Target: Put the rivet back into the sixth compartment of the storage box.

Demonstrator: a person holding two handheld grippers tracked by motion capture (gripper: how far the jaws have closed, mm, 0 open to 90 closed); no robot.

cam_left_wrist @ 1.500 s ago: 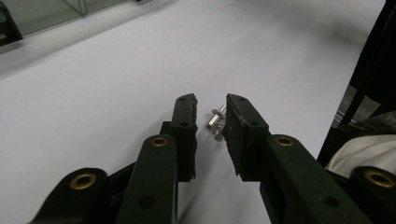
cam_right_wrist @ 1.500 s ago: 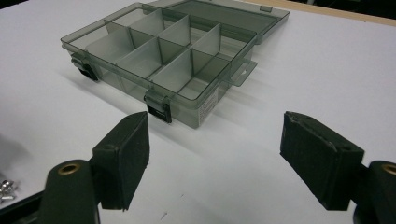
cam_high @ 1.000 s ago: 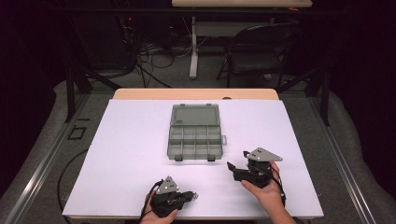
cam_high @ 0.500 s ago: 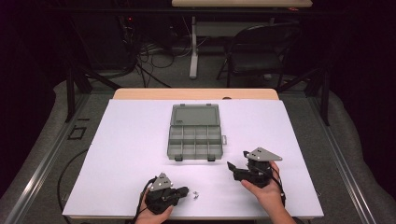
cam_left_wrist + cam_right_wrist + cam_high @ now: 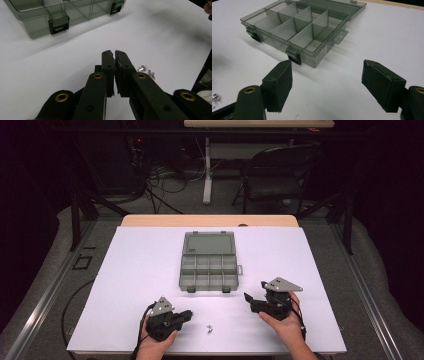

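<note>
So nearest the bottom edge of the high view you've got the left gripper [image 5: 189,314], held in the person's left hand [image 5: 156,340] low over the white table [image 5: 135,270]. Its two black jaws are pressed together with nothing caught between them, and you can see that really clearly in the left gripper view [image 5: 114,53], where the pads meet face to face with just a hairline seam. Just beside the tips, on the side toward the other hand, two small silver screws [image 5: 208,327] lie loose on the table, touching or nearly touching each other; in the left gripper view the screws [image 5: 145,70] sit right next to the right-hand jaw, apart from it though.

A bit further up and over is the right gripper [image 5: 248,298] in the right hand [image 5: 286,324], grey three-cornered plate on top. Its jaws stand wide apart with only bare table between them in the right gripper view [image 5: 327,77].

Beyond both, about mid-table, sits the clear grey compartment box [image 5: 208,270], lid flipped fully open and lying flat behind it, dividers visible, compartments look bare as far as I can tell. Two dark latches face the person. Past the table there's a folding chair [image 5: 275,175] and a tangle of cables on the floor
</note>
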